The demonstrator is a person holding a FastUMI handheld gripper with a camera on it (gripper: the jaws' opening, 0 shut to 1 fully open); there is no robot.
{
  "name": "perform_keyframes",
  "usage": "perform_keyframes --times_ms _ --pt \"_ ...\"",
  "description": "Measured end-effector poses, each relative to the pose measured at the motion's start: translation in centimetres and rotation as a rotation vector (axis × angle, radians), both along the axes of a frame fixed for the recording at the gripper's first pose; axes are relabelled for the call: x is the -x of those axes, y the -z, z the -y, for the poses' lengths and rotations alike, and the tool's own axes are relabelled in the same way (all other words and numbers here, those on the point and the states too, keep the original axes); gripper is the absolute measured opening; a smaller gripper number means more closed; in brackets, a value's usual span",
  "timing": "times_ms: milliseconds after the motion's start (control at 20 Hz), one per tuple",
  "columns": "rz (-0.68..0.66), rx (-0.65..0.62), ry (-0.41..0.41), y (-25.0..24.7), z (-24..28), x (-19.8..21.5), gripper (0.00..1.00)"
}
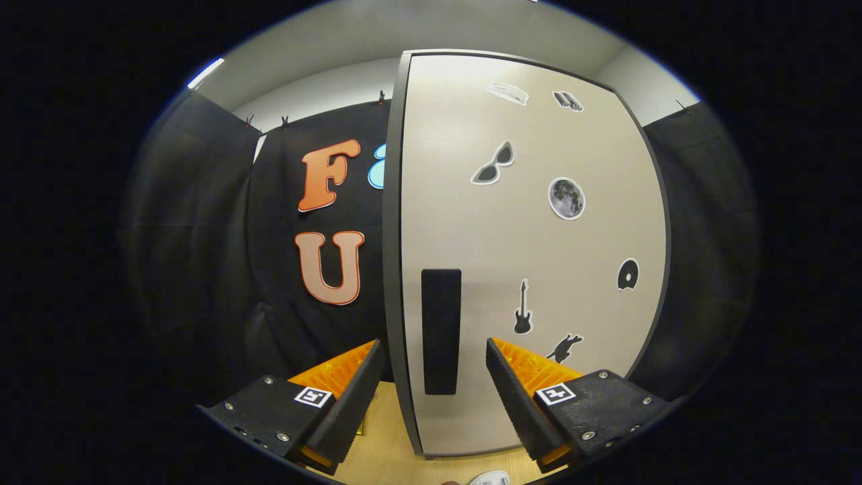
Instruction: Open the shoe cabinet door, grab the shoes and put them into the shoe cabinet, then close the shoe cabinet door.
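Pale beige, the tall dark-edged shoe cabinet door (532,229) stands shut just ahead of the gripper (434,380), whose fingers are spread wide apart around its black vertical handle strip (441,330), so closing off-centre could slip off that shallow handle.

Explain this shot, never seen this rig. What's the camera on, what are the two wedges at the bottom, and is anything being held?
The camera rides on a hand-held gripper that a person carries; no robot arm is involved. It looks forward along the two fingers, the wedges you see at the bottom, and its fisheye lens bends straight edges. The fingers are spread open and hold nothing. Ahead of them stands a pale cabinet door, shut, with stickers on it. Its dark vertical handle sits between the fingers, a little beyond their tips, so the gripper looks lined up to grasp it. Below is a wooden floor, and a bit of something white, possibly a shoe, peeks in by the near edge.
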State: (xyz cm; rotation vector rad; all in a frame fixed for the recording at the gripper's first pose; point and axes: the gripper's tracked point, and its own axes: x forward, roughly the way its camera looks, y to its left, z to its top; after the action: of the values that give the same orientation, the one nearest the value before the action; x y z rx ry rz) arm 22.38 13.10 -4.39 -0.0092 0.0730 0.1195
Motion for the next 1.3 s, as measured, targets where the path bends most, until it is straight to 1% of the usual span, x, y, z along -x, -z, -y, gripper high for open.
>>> perform_keyframes --times_ms 250,350,450,550,600,650,700,750,800,1050,1300 --pt "-0.013 -0.020 0.015 0.1 0.2 -2.1 0.95" --pt "-0.017 -0.007 0.022 0.4 0.2 -2.6 0.95" --pt "-0.021 0.015 0.030 0.6 0.2 -3.0 0.92" --pt "-0.030 0.035 0.035 0.9 0.2 -3.1 0.85" --pt "-0.037 0.040 0.037 1.1 0.1 -3.3 0.75" --pt "-0.044 0.042 0.041 1.2 0.1 -3.3 0.69" --pt "-0.048 0.040 0.040 1.4 0.1 -3.3 0.57" --pt "-0.046 0.034 0.032 1.4 -0.1 -3.3 0.50" --pt "-0.046 0.029 0.033 1.4 -0.1 -3.2 0.39" --pt "-0.044 -0.003 0.015 1.3 0.1 -2.6 0.35" --pt "-0.027 -0.034 -0.011 0.7 0.5 -0.4 0.33"
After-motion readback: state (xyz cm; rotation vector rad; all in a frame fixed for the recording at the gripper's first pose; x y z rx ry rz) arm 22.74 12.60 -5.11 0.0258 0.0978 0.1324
